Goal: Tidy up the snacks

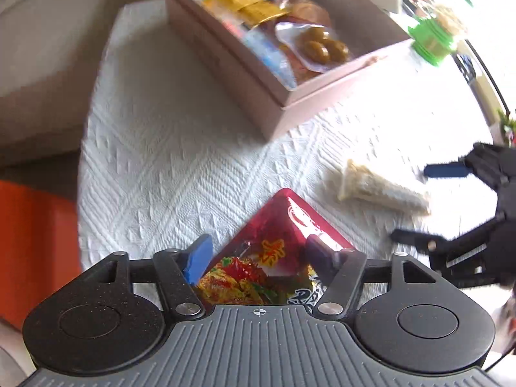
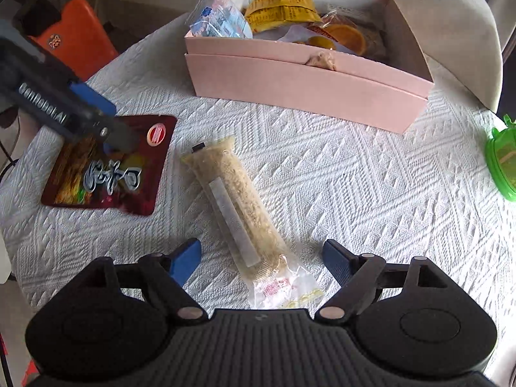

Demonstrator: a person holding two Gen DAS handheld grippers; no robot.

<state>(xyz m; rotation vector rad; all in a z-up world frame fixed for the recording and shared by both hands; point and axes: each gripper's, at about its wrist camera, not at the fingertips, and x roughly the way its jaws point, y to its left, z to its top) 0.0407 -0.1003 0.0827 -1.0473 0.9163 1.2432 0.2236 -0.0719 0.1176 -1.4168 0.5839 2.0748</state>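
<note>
The tabletop [image 2: 338,193], under a white textured cloth, carries a pink box [image 2: 306,87] at its far side. The box already holds several snacks: yellow packets [image 2: 280,8], a blue-and-clear bag [image 2: 219,21] leaning over the near wall, and clear packs of round brown and orange pieces, so a good share of the sorting looks done.

Two snacks are left on the cloth, near each other but apart. The red pouch [image 2: 109,164] lies flat to the left; the long clear bar pack [image 2: 238,206] lies at a slant in the middle, one end toward the box.

The left hand-held gripper [image 1: 258,251] points steeply down over the red pouch, jaws fairly wide with a corner of the pouch between them. The far pad seems to rest on the foil, though blur and glare make contact hard to judge; it does not look gripped.

The right hand-held gripper [image 2: 261,258] hangs over the near end of the bar pack, jaws wide on either side, pads clear of the wrapper.

A green object [image 2: 503,164] sits at the right edge, untouched.
</note>
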